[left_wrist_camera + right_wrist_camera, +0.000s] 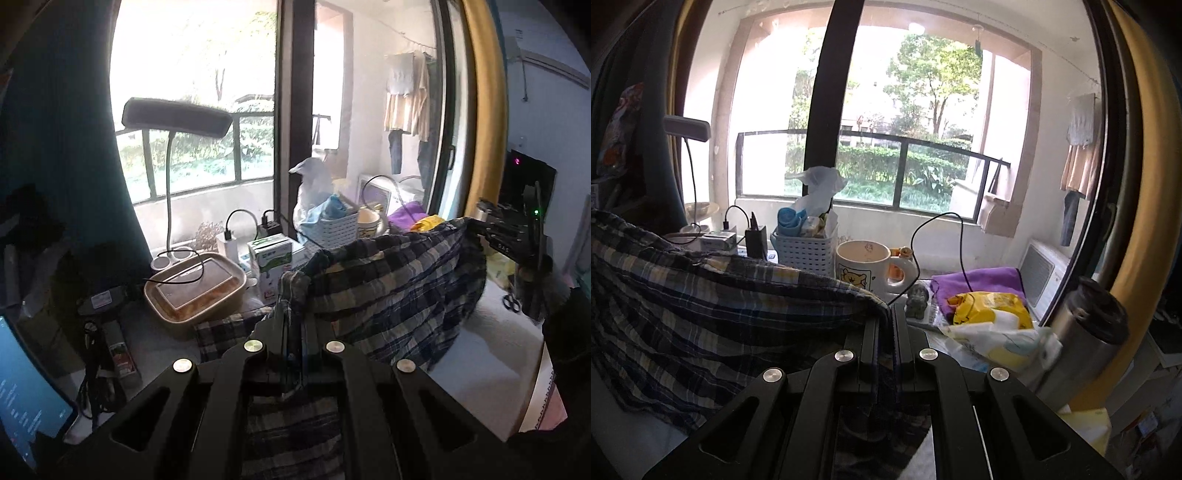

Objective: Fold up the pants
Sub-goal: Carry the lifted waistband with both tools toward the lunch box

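My left claw (291,325) and right claw (886,317) both clamped on plaid pants (388,280), stretched left to right above white counter (491,325), cluttered window (886,110) beyond

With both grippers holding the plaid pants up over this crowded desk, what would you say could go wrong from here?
1. The pants hang close to the mug and the white basket; a swing towards them might tip either.
2. Loose charger cables lie near the cloth and could snag.
3. The left gripper and right gripper each pinch only an edge, so the fabric may slip.
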`<move>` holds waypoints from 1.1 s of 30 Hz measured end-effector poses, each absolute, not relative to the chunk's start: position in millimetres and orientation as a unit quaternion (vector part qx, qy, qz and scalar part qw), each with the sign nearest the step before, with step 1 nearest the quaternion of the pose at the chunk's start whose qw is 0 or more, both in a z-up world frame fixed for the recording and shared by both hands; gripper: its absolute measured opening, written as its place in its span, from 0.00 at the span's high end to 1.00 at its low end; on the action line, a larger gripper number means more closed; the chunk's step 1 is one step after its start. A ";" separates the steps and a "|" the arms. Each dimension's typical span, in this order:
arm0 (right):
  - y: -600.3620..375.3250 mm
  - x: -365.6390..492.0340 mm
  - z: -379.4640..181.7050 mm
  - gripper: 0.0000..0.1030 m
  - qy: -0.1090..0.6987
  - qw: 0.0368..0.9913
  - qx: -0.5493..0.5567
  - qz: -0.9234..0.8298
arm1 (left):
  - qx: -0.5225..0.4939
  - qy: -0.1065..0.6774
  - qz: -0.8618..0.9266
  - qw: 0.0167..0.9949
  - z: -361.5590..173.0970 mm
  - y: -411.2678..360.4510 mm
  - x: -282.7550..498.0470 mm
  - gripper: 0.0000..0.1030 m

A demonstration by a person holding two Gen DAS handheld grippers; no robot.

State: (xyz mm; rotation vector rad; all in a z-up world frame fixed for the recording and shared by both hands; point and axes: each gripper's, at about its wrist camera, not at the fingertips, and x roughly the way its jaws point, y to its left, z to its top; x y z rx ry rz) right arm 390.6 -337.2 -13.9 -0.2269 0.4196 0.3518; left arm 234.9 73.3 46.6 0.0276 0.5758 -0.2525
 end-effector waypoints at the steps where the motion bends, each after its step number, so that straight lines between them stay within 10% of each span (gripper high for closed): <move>1: -335.2 395.4 -15.1 0.95 0.209 0.956 -0.112 0.174 | 0.012 0.286 -0.123 0.950 44.2 75.5 240.7 0.96; 23: -281.9 508.4 -75.2 0.95 0.310 0.926 -0.112 0.185 | 0.008 0.374 -0.065 0.925 -35.2 108.9 342.6 0.92; 28: -280.3 521.8 -89.3 0.94 0.338 0.918 -0.112 0.173 | -0.003 0.369 -0.024 0.929 -39.6 121.7 345.9 0.54; 33: -277.6 527.2 -98.1 0.94 0.357 0.911 -0.119 0.171 | -0.004 0.361 -0.009 0.933 -31.6 132.2 333.3 0.52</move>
